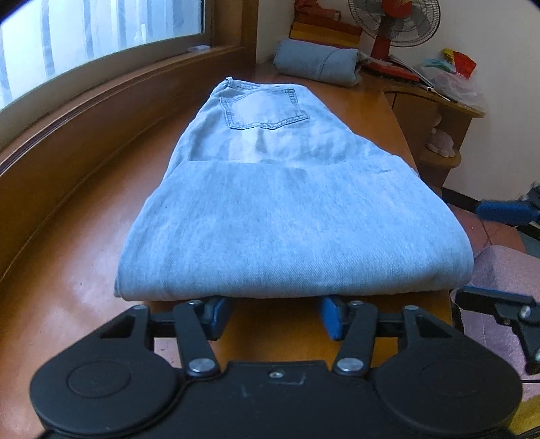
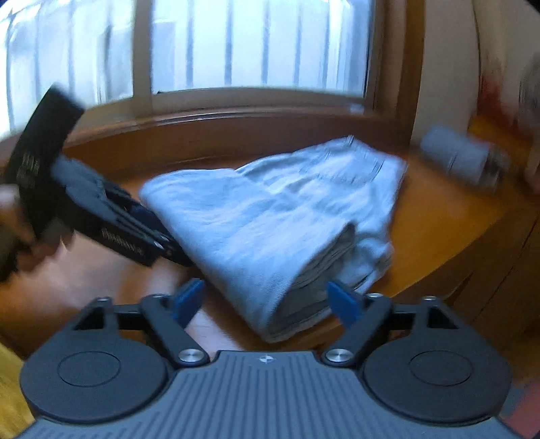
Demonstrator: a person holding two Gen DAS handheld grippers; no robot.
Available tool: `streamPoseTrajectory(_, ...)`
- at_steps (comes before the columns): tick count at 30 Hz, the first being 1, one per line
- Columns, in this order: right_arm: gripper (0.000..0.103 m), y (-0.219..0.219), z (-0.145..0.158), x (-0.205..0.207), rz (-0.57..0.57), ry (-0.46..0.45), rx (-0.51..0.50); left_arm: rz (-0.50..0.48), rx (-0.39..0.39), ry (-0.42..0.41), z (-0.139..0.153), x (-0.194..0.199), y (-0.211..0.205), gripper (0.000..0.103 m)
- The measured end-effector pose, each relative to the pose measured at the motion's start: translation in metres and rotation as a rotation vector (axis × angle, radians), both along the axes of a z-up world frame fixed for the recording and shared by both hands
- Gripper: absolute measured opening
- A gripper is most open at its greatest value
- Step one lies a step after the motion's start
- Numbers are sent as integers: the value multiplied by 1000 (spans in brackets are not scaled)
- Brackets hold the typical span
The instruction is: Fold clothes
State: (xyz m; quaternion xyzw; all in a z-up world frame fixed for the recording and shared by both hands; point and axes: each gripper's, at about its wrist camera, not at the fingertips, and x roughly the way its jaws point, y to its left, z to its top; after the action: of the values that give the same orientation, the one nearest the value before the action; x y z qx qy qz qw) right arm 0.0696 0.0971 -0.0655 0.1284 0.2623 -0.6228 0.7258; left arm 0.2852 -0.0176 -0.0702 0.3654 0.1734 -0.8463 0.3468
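Light blue jeans [image 1: 270,216] lie folded on the wooden table [image 1: 84,236], back pocket up at the far end; they also show in the right wrist view [image 2: 270,216], which is blurred. My left gripper [image 1: 275,315] is open, its blue fingertips just under the near folded edge of the jeans. It also shows in the right wrist view [image 2: 168,243], at the left side of the jeans. My right gripper [image 2: 266,300] is open at the near corner of the folded stack, fingertips either side of it. It also shows in the left wrist view [image 1: 506,211].
A rolled grey garment [image 1: 317,64] lies at the table's far end, also in the right wrist view [image 2: 459,158]. A red fan [image 1: 395,23], books and a plastic bag [image 1: 452,81] stand beyond. A window sill runs along the left. A pink seat [image 1: 499,273] is at right.
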Motion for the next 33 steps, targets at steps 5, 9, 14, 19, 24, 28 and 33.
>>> streamPoseTrajectory(5,88,8,-6,11,57,156,-31,18,34,6,1,-4,-3,63)
streamPoseTrajectory(9,88,5,-12,21,81,192,-52,25,18,20,2,-4,-1,62)
streamPoseTrajectory(14,88,3,-19,40,114,305,-105,14,23,52,6,-3,-2,35)
streamPoseTrajectory(19,88,0,-21,46,139,377,-145,24,27,69,10,-4,-3,35)
streamPoseTrajectory(24,85,-15,-34,51,135,535,-229,30,41,82,12,-4,-5,35)
streamPoseTrajectory(28,33,-29,-30,47,172,509,-195,8,-3,72,16,1,0,45)
streamPoseTrajectory(33,29,-40,-6,29,185,354,-136,-96,-205,-83,14,15,17,62)
